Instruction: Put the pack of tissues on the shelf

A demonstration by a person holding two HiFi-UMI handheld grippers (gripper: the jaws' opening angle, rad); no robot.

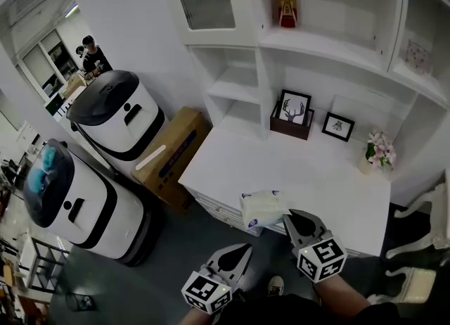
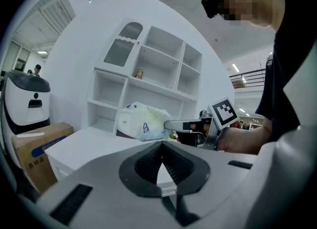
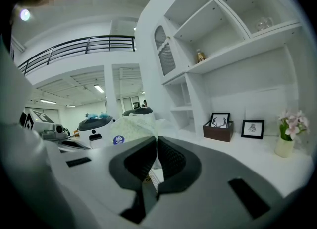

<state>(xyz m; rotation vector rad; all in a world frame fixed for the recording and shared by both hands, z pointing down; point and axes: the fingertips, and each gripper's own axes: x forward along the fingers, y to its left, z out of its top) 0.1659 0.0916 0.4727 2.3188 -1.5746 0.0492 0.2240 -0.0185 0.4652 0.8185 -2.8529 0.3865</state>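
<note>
Our right claw [image 1: 289, 216] is clamped on one end of the pack of tissues [image 1: 259, 207] and holds it in the air at the front edge of the white surface [image 1: 295, 169], well short of the shelf [image 1: 235, 90]. Our left claw [image 1: 245, 247] hangs lower, just beside it, with its jaws pressed together on nothing.

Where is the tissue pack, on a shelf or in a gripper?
In a gripper: the right gripper pinches the tissue pack at the counter's front edge, off the shelves.
</note>
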